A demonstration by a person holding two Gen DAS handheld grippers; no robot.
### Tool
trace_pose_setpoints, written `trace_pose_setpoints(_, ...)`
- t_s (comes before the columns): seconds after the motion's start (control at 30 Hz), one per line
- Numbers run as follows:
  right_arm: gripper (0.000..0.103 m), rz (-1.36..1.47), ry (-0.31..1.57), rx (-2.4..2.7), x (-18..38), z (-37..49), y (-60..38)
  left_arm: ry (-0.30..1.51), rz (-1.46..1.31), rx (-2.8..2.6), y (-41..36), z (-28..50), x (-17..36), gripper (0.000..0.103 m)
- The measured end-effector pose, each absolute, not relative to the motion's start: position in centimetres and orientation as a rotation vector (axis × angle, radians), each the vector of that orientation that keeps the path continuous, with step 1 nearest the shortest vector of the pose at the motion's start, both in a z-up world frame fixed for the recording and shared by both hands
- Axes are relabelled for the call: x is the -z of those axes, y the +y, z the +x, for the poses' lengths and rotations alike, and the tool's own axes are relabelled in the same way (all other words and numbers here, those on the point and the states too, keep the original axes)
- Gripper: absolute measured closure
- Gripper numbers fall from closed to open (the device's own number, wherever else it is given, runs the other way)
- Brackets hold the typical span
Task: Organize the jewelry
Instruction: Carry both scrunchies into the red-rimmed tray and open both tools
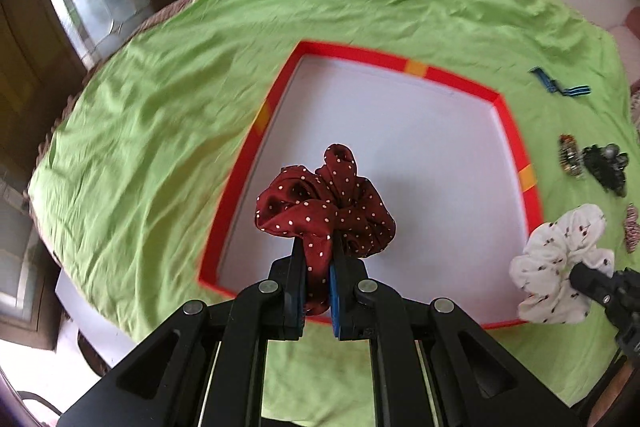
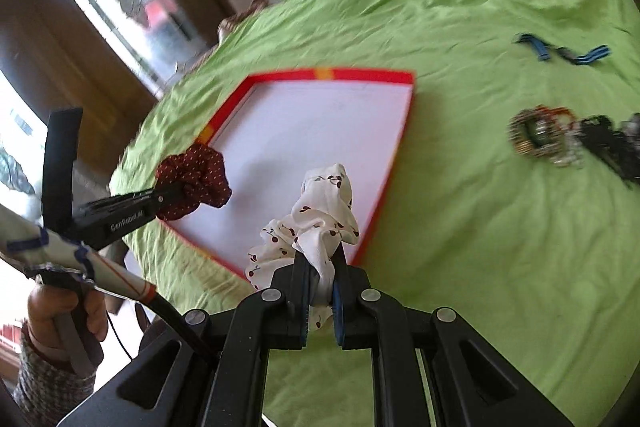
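My left gripper [image 1: 318, 247] is shut on a dark red scrunchie with white dots [image 1: 324, 203], held above the white inside of a shallow red-rimmed box [image 1: 400, 65]. My right gripper [image 2: 321, 255] is shut on a white scrunchie with a cherry print [image 2: 320, 215], over the box's near right rim [image 2: 400, 151]. In the right wrist view the left gripper [image 2: 168, 195] with the red scrunchie [image 2: 196, 179] hangs over the box's left corner. In the left wrist view the white scrunchie [image 1: 560, 263] shows at the right, outside the rim.
A green cloth [image 1: 160, 107] covers the round table. To the right of the box lie a blue strap [image 2: 560, 51], a pile of bangles [image 2: 540, 135] and a black hair claw [image 2: 612, 147]. A hand [image 2: 60, 311] holds the left tool. A window is at the left.
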State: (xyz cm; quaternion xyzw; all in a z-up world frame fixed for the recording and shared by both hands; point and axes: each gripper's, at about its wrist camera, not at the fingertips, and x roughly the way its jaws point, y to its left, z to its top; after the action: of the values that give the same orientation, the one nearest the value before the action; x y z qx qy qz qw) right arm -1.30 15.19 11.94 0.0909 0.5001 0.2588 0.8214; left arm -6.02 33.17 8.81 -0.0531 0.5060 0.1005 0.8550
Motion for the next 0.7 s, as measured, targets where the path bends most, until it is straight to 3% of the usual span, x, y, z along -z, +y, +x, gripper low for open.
trace_pose_setpoints(0.2, 0.092, 0.159, 1.108, -0.579, -9.7, -1.2, 18.1, 1.081, -0.147, -0.237, 34.5, -6.7, -8.2, 0.093)
trace_pose_setpoints(0.33, 0.082, 0.158, 1.096, -0.585, -10.0, -1.4, 18.1, 1.06, -0.173, -0.239, 34.9, -7.4, -9.0, 0.074)
trace_pose_setpoints(0.47, 0.07, 0.119, 1.051, -0.59, -11.5, -2.3, 17.6, 1.012, -0.201, -0.25, 34.7, -8.3, -11.0, 0.061)
trace_pose_setpoints(0.57, 0.062, 0.127, 1.027, -0.587, -12.4, -3.1, 16.7, 0.968, -0.232, -0.267, 34.5, -9.2, -12.6, 0.056)
trace_pose_setpoints(0.7, 0.062, 0.137, 1.007, -0.577, -13.2, -4.4, 14.8, 0.936, -0.231, -0.254, 33.1, -10.0, -14.2, 0.055)
